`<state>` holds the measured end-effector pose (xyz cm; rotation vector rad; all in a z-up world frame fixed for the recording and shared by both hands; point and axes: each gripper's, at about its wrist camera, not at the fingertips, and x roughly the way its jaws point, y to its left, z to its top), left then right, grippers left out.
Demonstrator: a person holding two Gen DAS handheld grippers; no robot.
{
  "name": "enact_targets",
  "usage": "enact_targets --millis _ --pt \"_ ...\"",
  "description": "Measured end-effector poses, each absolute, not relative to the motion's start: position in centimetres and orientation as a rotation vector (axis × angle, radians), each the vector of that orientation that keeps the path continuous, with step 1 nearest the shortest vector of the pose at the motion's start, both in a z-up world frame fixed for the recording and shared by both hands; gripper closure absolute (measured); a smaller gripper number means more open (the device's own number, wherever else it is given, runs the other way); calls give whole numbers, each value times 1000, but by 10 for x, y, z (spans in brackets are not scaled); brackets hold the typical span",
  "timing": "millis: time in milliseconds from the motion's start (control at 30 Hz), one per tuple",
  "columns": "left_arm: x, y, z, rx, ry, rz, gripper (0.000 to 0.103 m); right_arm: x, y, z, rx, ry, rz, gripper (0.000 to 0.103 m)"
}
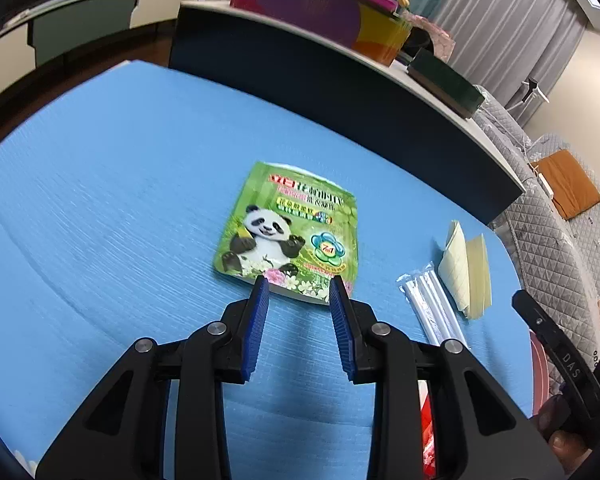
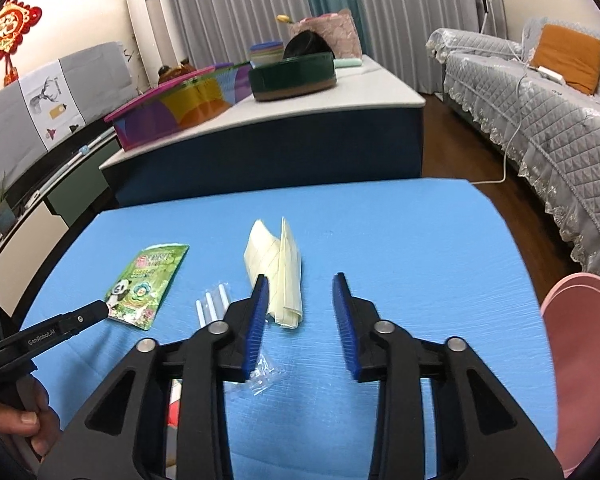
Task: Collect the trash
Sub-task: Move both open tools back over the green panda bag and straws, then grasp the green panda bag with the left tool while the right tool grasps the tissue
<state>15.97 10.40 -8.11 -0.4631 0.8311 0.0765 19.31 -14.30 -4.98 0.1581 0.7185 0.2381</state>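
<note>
A green panda pouch (image 1: 288,236) lies flat on the blue table (image 1: 120,200). My left gripper (image 1: 298,286) is open, its tips at the pouch's near edge. Clear-wrapped white straws (image 1: 434,308) and folded yellow lined paper (image 1: 466,276) lie to its right. In the right wrist view my right gripper (image 2: 302,286) is open and empty above the table, its left finger over the yellow paper (image 2: 278,276). The straws (image 2: 212,304), the pouch (image 2: 146,284) and the left gripper's finger (image 2: 72,322) show to its left.
A pink bin (image 2: 584,360) stands at the table's right edge. A red item (image 1: 428,432) lies at the near edge under the left gripper. A dark-fronted counter (image 2: 280,148) with coloured boxes stands behind the table. A grey quilted sofa (image 2: 540,112) is at right.
</note>
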Motion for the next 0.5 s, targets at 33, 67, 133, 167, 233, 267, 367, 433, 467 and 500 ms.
enact_targets --millis 33,67,133,167,233,267,367,433,467,500 --pt "161 104 -83 -471 837 77 72 195 -142 -51 158 723 241 64" --pt "163 104 -85 -483 845 76 72 198 -141 -53 156 726 244 64" --pt "165 104 -89 -496 852 78 72 201 -137 -56 146 731 251 64" --pt "166 104 -90 -498 854 83 72 202 -135 -57 141 735 257 63" --pt "168 104 -91 -511 855 85 72 205 -131 -59 131 742 265 63" --pt "169 104 -90 -515 853 87 72 206 -129 -60 125 744 268 63" --pt "170 103 -87 -520 839 92 72 210 -124 -63 111 754 275 63" --pt "172 102 -86 -517 835 89 72 212 -122 -65 101 760 274 63" --pt "173 102 -86 -518 835 94 72 214 -121 -67 95 764 272 63" --pt "174 104 -88 -525 836 101 72 215 -120 -68 92 770 271 63"
